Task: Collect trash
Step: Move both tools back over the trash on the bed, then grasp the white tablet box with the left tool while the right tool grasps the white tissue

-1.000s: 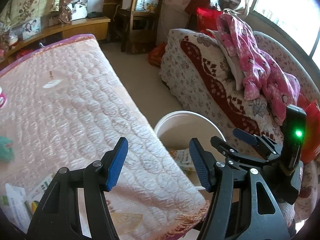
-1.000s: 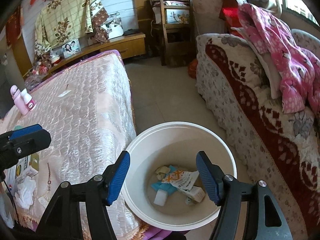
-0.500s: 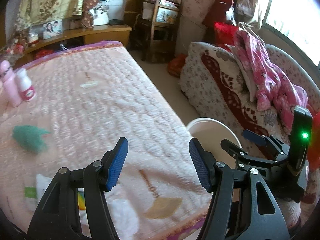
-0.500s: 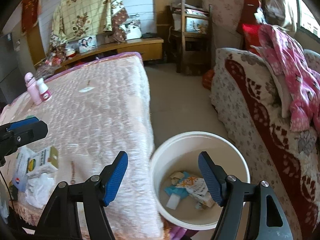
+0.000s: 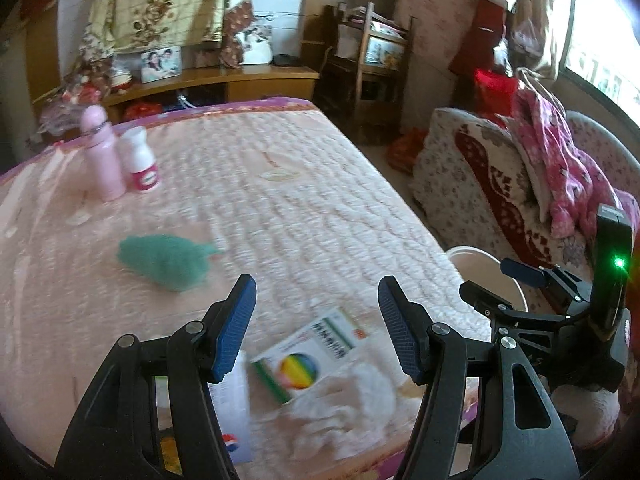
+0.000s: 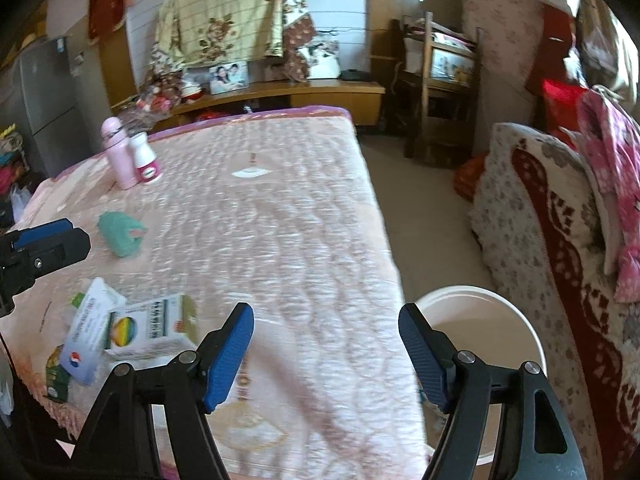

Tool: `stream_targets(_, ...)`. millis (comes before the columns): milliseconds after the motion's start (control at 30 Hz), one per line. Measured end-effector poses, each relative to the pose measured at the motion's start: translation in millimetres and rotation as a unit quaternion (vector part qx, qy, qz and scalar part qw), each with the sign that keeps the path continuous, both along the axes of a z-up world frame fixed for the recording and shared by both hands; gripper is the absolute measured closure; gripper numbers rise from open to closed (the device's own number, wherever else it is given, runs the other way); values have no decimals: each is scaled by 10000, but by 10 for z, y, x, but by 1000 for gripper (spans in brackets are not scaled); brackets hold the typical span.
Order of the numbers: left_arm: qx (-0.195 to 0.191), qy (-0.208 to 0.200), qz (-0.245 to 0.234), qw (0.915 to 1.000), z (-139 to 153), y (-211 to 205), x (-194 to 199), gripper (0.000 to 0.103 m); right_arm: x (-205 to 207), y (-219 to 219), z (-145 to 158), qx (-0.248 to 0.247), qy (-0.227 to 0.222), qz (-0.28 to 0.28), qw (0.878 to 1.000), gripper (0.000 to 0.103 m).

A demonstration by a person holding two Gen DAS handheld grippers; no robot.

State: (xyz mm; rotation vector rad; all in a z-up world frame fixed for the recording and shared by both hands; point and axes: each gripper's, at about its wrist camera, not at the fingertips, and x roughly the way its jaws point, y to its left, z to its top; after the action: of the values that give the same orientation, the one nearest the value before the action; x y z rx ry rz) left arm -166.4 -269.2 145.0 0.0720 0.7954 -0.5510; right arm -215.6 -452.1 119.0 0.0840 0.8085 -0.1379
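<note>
Left tongs, spread and empty, hover just above the white rainbow-printed cardboard box lying diagonally lower centre; right tongs, also spread, sit farther.

Pepsi-style roundel on white packet, box print unreadable

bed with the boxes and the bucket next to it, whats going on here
A person is clearing trash off the bed with a handheld gripper in each hand. Both the left gripper and the right gripper are open and hold nothing. The left one hangs over a small pile near the bed's edge: a white medicine box, a crumpled tissue and another carton. The white bucket stands on the floor beside the bed. A teal cloth and two bottles sit farther up.
</note>
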Motion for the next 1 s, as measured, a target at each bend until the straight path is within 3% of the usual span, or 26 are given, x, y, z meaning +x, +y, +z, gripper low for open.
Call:
stream_targets(300,16,192,417,9989,-36,781,59,41,95,485,23,84,76,528,9985,29)
stream_targets(567,36,620,684,9957,-245,1294,57,41,110,809,-65,225,276,947,9949,29)
stream_targets(1000,89,1189,630,9909,-642,1410,46,41,12,1088,-310,249,725,1359,9878,28)
